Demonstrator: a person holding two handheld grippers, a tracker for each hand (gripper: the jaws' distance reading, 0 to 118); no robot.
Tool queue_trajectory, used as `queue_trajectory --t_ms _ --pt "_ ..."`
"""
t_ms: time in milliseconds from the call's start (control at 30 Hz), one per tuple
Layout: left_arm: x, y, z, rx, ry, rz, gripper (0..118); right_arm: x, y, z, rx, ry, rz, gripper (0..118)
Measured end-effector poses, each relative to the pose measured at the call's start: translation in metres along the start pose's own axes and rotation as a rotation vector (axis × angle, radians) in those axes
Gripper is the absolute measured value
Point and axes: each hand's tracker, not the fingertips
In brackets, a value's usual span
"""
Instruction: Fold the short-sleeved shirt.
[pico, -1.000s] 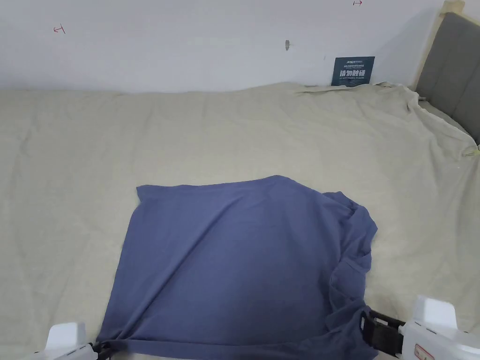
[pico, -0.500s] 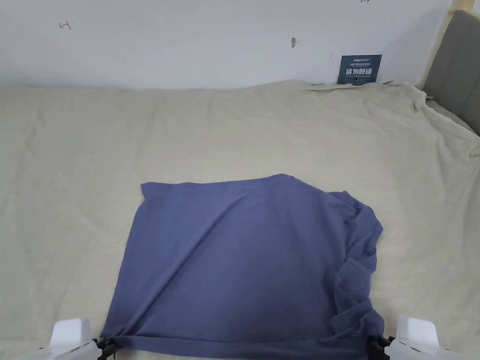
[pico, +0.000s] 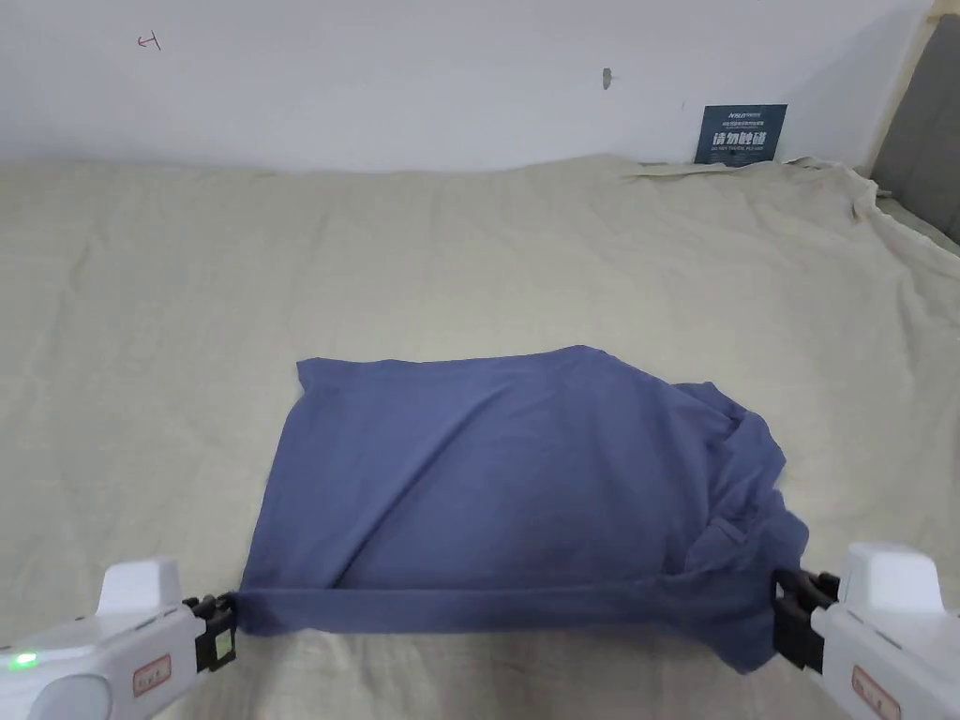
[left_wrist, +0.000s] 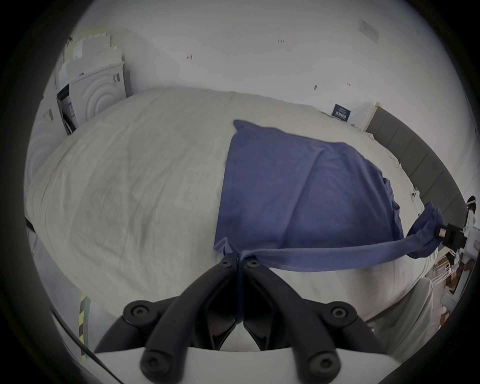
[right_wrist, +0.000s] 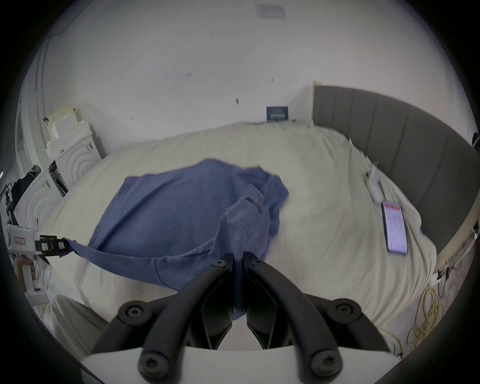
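A blue short-sleeved shirt (pico: 506, 459) lies on the beige bed (pico: 469, 262), its far part flat and its near edge lifted off the sheet into a taut band. My left gripper (pico: 230, 619) is shut on the near left corner (left_wrist: 240, 256). My right gripper (pico: 778, 614) is shut on the bunched near right corner (right_wrist: 237, 249), where a sleeve and folds hang crumpled. In the left gripper view the right gripper (left_wrist: 441, 232) shows far right; in the right gripper view the left gripper (right_wrist: 62, 245) shows far left, held by a hand.
A grey padded headboard (pico: 923, 150) stands at the right. A dark sign (pico: 741, 134) leans on the white wall. A phone (right_wrist: 394, 231) lies on the sheet near the headboard. White foam pieces (left_wrist: 96, 85) stand past the bed's left end. Yellow cable (right_wrist: 426, 322) lies on the floor.
Both grippers have risen and moved forward over the bed, lifting the shirt's near edge off the sheet and stretching it taut. The far part has stayed on the bed.
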Motion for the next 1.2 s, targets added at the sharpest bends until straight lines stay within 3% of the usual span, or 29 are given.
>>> queue_trajectory --t_ms 333,700,833,1033,1100,1133,1200 --pt "0.015 0.082 -0.048 0.037 0.021 -0.085 0 -0.008 0.066 -0.07 0.041 -0.027 0.086 5" --pt "0.03 0.109 -0.135 -0.09 0.073 -0.219 0 -0.007 0.081 -0.16 -0.097 -0.054 0.161 5" --pt "0.032 0.104 -0.156 -0.139 0.081 -0.227 0 -0.008 0.068 -0.175 -0.177 -0.063 0.103 5" --pt "0.038 0.095 -0.168 -0.18 0.102 -0.236 2 -0.001 0.052 -0.198 -0.243 -0.084 0.101 5" --pt "0.04 0.096 -0.164 -0.167 0.108 -0.234 16 -0.004 0.052 -0.189 -0.237 -0.087 0.098 11" --pt "0.039 0.099 -0.162 -0.167 0.109 -0.225 27 -0.005 0.054 -0.184 -0.226 -0.094 0.092 23" --pt "0.037 0.104 -0.157 -0.163 0.107 -0.2 75 -0.002 0.059 -0.173 -0.204 -0.106 0.072 68"
